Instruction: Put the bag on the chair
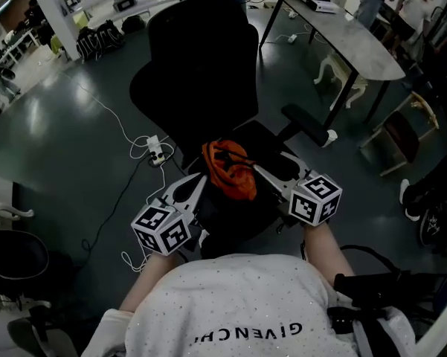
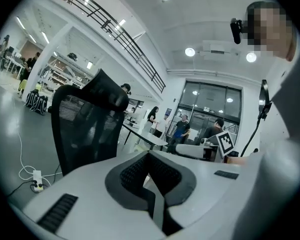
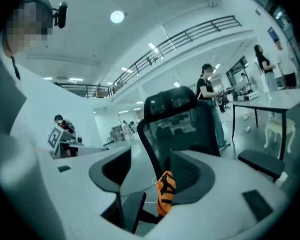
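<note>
Orange bag (image 1: pixel 229 169) (scrunched into a lump) is over the front of the chair (image 1: pixel 201 58)'s seat, btwn my two tongs. Can't tell if its wt is on the seat or not. Its long axis runs near-to-far, the near end slanting a bit to my right.

My right tongs (image 3: pixel 150 150) are the nearer pair. Jaws stand roughly halfway apart w/ a fold of the bag btwn them. It lies against one pad w/ a gap to the other, so no pinch that I can see. The rest of the bag lies ahead of those jaws and to my left.

My left tongs (image 2: pixel 150 155) have jaws together w/ nothing in them. They're just beside the bag's near-left side, not touching.

My guess: if the bag is down, the next move is backing the right tongs off to my right w/o snagging that fold.
</note>
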### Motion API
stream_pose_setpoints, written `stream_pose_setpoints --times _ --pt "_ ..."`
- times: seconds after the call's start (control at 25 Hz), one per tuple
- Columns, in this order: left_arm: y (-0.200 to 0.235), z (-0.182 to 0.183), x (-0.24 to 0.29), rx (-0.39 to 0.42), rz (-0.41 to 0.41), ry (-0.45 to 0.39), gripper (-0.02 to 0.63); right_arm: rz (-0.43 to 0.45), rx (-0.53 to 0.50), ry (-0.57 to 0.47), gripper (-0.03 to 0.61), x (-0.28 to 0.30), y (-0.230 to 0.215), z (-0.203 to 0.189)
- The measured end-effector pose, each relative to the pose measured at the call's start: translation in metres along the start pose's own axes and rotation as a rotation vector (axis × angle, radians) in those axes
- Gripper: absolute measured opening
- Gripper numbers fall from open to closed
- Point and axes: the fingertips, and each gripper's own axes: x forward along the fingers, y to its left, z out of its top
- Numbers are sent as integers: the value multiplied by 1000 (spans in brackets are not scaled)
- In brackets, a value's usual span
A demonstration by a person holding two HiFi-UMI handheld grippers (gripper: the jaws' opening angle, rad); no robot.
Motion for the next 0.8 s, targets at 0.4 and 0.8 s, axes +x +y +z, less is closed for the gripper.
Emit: stream_pose_setpoints --times 0.4,0.8 --pt "-75 -3 2 -12 -20 -97 2 -87 -15 -195 160 -126 -1 25" --pt "-170 -51 -9 1 -74 -72 2 -169 29 -317 3 -247 2 20"
